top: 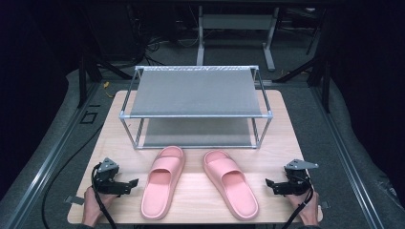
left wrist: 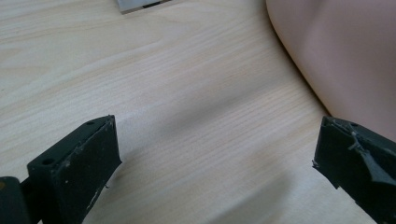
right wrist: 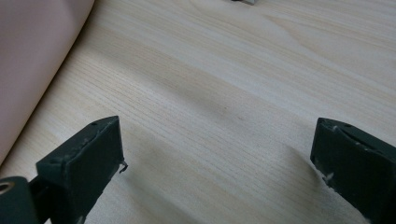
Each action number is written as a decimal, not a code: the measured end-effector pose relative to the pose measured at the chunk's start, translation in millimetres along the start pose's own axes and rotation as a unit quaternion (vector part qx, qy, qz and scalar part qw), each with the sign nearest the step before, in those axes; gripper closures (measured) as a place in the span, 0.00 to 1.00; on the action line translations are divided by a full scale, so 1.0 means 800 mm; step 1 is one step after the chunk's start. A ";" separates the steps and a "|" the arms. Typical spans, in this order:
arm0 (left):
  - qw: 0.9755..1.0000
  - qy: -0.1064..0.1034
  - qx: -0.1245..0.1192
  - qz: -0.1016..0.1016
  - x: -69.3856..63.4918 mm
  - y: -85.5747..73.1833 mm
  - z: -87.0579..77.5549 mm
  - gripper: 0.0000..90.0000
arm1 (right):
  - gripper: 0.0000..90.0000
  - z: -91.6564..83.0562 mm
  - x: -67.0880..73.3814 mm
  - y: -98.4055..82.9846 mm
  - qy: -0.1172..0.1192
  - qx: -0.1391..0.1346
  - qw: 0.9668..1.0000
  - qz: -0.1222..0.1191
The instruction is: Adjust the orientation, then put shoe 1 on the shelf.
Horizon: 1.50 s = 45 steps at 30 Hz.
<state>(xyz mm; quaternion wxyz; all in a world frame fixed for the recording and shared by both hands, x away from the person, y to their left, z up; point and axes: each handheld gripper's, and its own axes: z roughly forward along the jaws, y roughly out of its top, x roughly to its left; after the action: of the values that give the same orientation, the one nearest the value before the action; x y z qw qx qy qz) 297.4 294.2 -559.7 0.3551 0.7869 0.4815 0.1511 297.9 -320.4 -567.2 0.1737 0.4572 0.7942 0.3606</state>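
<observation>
A pair of pink slide sandals lies on a light wooden table (top: 191,200), just in front of a two-tier shoe rack (top: 196,93) that has a metal tube frame and grey fabric shelves, both empty. The left slide (top: 162,183) and the right slide (top: 230,185) rest sole down and a little apart, toes pointing toward the rack and splaying slightly away from each other.

A person's hands hold a gripper at each near corner of the table. The left gripper (top: 130,183) sits near the outer side of the left slide, its jaws spread wide over bare wood with nothing between them. The right gripper (top: 270,183) sits near the outer side of the right slide, jaws likewise wide and empty.

The slides look like moulded foam: probably light, soft and springy, with a smooth matte skin that should grip well. The broad strap arching over each foot bed, or the thick side wall of the sole, seems the surest place to pinch.

Beyond the rack the room is dim, with grey carpet, trailing black cables and metal stand legs.
</observation>
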 end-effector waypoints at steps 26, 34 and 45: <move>1.000 -0.012 0.000 0.005 -0.063 0.051 -0.027 0.00 | 0.06 0.003 0.004 0.000 -0.023 0.016 1.000 -0.010; 1.000 -0.013 0.012 0.012 -0.078 0.055 -0.009 0.01 | 0.07 0.003 0.004 0.000 -0.024 0.016 1.000 -0.010; 0.999 -0.007 0.034 0.011 -0.090 0.063 0.018 0.21 | 0.07 0.003 0.004 0.001 -0.024 0.016 1.000 -0.011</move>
<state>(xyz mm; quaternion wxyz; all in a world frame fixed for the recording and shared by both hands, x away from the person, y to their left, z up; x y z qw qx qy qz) 303.4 211.8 -526.8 0.3300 0.8045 0.4756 0.1331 297.9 -316.4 -568.3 0.1898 0.4598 0.8003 0.3347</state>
